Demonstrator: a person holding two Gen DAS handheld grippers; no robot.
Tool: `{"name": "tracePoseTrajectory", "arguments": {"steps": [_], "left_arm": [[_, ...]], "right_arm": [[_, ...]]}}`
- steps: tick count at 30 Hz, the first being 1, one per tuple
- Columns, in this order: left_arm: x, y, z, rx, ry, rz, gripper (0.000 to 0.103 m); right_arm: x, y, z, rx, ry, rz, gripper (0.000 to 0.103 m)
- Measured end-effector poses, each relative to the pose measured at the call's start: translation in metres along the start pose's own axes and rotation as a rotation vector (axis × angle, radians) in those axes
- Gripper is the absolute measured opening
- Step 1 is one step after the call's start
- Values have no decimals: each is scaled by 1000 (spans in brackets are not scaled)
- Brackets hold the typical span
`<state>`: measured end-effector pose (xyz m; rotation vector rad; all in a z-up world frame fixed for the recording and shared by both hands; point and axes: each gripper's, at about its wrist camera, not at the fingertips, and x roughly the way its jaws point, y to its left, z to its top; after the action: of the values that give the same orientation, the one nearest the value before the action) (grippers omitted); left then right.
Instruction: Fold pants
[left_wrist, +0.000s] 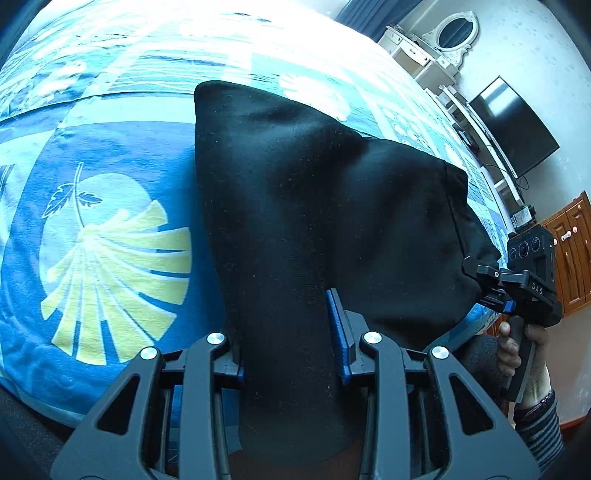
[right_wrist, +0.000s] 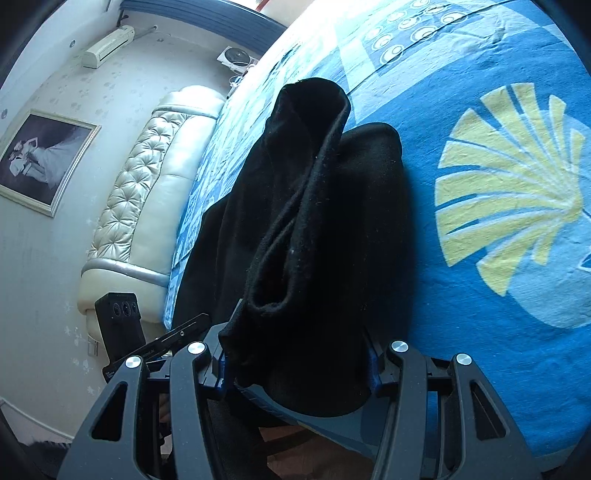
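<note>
On the bed (left_wrist: 110, 155), over a blue bedspread printed with pale fan-shaped leaves, one pair of black pants (left_wrist: 295, 192) is lifted by its near end. Far end of the cloth rests on the bedspread; near end hangs between two sets of tongs.

Left tongs (left_wrist: 291, 332): clamped on a thick bundle of the black cloth, which fills the gap between the blue pads and drapes toward the camera. Right tongs (right_wrist: 295, 365): likewise closed on a bunched, layered edge of the pants; the rolled hem sits just ahead of the pads. From the left wrist view the right tongs (left_wrist: 476, 273) bite a corner of the fabric at the bed's edge, a hand (left_wrist: 517, 347) with a striped sleeve on the grip.

Risks, as judged from here:
- Uneven hold. Each set of tongs grips a wad, not a flat edge; layers may slip out singly as the cloth is carried, leaving a skewed fold.
- Cloth between the two grips sags and creases; laid down so, it would trap wrinkles.
- Far end could drag and bunch on the bedspread if pulled low.
- Which part of the pants each grip has, waistband or leg, is hard to tell against the black.

Count: pants, one. Tongs, two. Hands visible, one. Bed, one. Elsewhere: one wall television (left_wrist: 513, 129), one framed picture (right_wrist: 40, 158), one padded headboard (right_wrist: 147, 177).
</note>
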<state>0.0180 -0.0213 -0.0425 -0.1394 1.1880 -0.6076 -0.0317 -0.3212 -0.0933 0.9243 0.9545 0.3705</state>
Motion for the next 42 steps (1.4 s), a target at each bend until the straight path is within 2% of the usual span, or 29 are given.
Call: {"name": "tracePoseTrajectory", "arguments": {"steps": [10,32,35,36,37,39,42], "left_arm": [[-14,26,-6,-47,-20,-3,33],[-13,27,-6,-47,-18,-8,35],[-13,30,-5,-36,-20,-27,43],[-14,30,-6,-37,-24,-43,49],[-16,32,-7,-42,-23,-66,60],[-23,40,-9,-62,-31,-138,76],[-38,53,-10,-86,-70,-194,80]], "right_arm": [[17,14,-5,-3,21,7,53],[16,10,-8,26,-7,39,53],[15,12,-9,19,-12,28,54],[13,12,-9,21,-13,26,56],[11,12,-9,22,-12,25,58],[4,11,-6,22,-6,18,63],[-13,12,2,-8,-23,-37,71]]}}
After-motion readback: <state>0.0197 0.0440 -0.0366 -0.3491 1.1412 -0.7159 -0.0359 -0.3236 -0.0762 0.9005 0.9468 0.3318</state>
